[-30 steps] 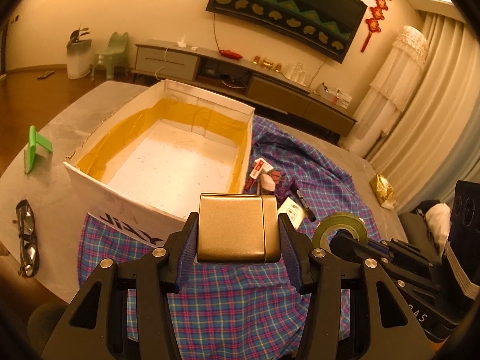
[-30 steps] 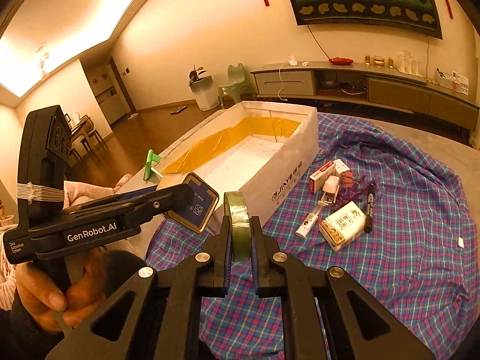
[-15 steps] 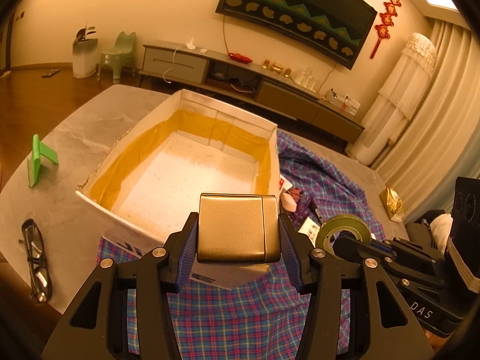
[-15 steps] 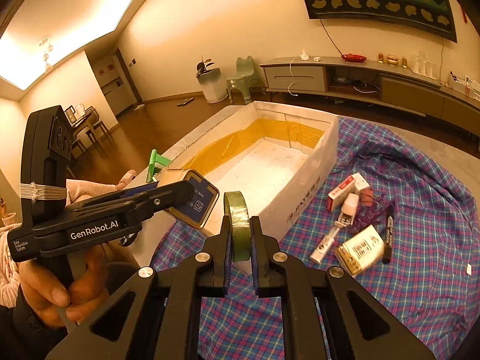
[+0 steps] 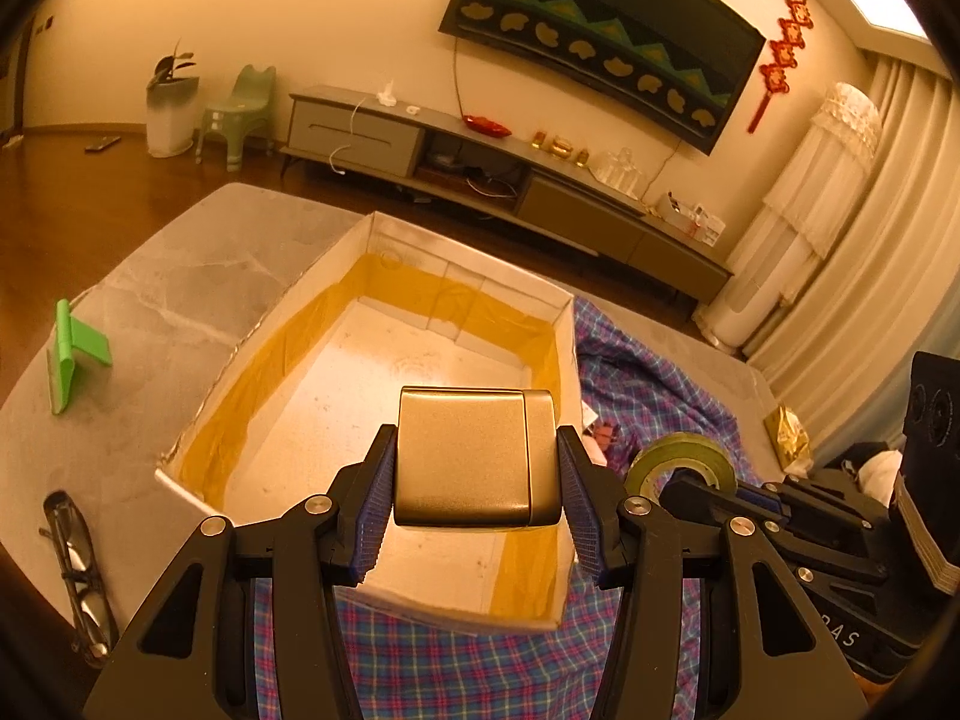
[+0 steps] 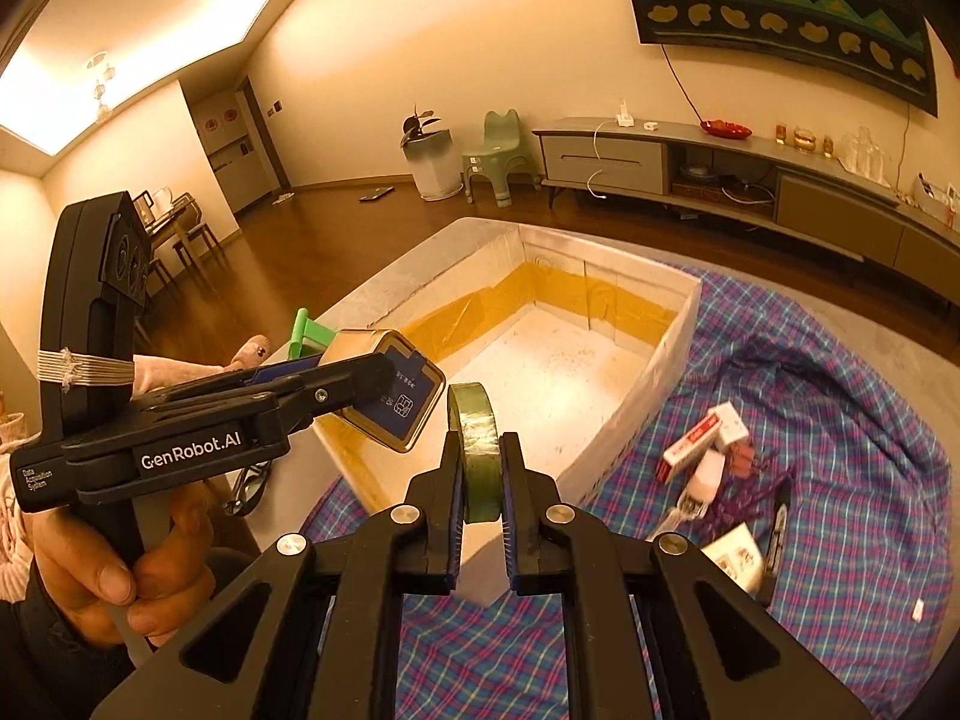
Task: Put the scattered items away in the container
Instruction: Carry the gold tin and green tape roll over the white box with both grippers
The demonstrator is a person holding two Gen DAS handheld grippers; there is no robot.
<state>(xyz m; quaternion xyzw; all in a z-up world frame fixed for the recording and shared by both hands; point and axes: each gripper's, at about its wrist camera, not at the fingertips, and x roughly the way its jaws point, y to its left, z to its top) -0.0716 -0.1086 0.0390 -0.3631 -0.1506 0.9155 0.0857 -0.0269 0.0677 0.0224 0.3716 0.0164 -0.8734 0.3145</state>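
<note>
My left gripper (image 5: 477, 468) is shut on a gold metal tin (image 5: 474, 456), held above the near end of the open white box (image 5: 264, 330) with yellow-taped inner walls. From the right wrist view the tin (image 6: 390, 396) shows a blue label and hangs over the box's near left corner. A roll of green tape (image 6: 477, 459) stands on edge between the pads of my right gripper (image 6: 480, 480), which is shut on it just before the box's (image 6: 648, 372) near wall. In the left wrist view the tape roll (image 5: 681, 471) sits to the tin's right.
Small packets, a glue bottle and a black marker (image 6: 777, 534) lie on the plaid cloth (image 6: 840, 480) right of the box. A green stand (image 5: 72, 360) and glasses (image 5: 78, 570) lie on the grey table at left. A person's hand (image 6: 102, 576) holds the left gripper's handle.
Both grippers have moved forward with their loads: the tin now hangs over the box's near end, and the tape roll has come up to the box's near wall.
</note>
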